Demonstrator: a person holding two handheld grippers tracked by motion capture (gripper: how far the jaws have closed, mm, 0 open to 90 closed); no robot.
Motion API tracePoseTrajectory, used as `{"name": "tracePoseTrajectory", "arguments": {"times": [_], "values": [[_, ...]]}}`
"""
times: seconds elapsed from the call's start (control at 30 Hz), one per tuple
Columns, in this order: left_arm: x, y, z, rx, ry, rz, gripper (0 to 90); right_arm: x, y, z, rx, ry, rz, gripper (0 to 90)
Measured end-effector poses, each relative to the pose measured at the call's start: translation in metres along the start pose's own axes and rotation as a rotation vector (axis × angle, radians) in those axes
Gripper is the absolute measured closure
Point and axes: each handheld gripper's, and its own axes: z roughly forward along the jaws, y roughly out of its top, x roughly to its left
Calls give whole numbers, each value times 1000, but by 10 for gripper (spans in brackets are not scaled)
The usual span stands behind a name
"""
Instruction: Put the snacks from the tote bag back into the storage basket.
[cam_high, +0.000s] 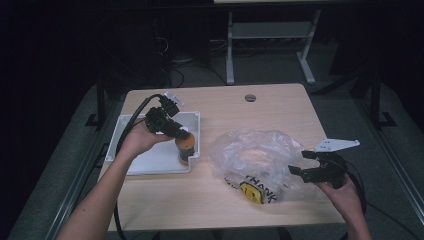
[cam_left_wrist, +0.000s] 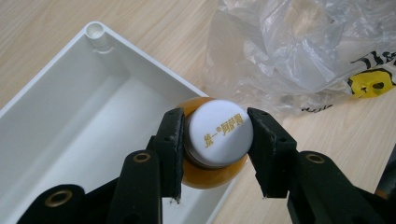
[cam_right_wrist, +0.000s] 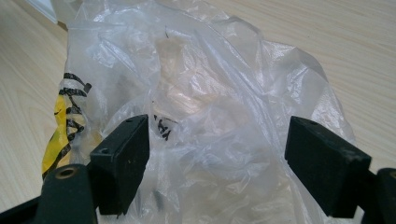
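The left gripper (cam_left_wrist: 215, 154), its 2 black jaws closed narrowly around the white screw cap (cam_left_wrist: 219, 132) of a small amber-orange bottle (cam_left_wrist: 212, 179), held that bottle upright from above at a wooden table. In the left gripper view the pads pressed on either side of the cap, which carried yellow printed characters. From the high view the bottle (cam_high: 185, 148) stood at the near right corner of a shallow white rectangular plastic tray (cam_high: 150, 165); whether its base rested on the tray floor or hung just above it could not be told. The person's left hand (cam_high: 137, 140) wrapped the gripper's body, a black cable looping back from it over the tray's far edge.

The right gripper (cam_right_wrist: 217, 163) was spread wide, its 2 jaws well apart and holding nothing, with a crumpled clear plastic bag (cam_right_wrist: 210, 93) printed in yellow and black lying between and beyond them. In the high view this right gripper (cam_high: 305, 167) hovered at the bag's right edge, held level in the person's right hand (cam_high: 342, 192), a grey 3-cornered plate on top. The bag (cam_high: 255, 160) lay on the light wooden tabletop (cam_high: 225, 105) just right of the tray, its yellow print turned toward the near edge. A small round grey disc (cam_high: 250, 97) sat near the table's far edge.
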Motion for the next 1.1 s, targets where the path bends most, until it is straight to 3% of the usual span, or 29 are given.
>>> {"name": "tracePoseTrajectory", "arguments": {"times": [0.4,0.83,1.1], "values": [[9,-7,-2,-21,-12,-27,582,1,0,1,2,1,-3,216],[9,-7,0,-23,-11,-16,573,-1,-1,1,5,2,4,216],[8,-7,-6,-45,-8,-27,482,0,-2,1,9,0,3,216]]}}
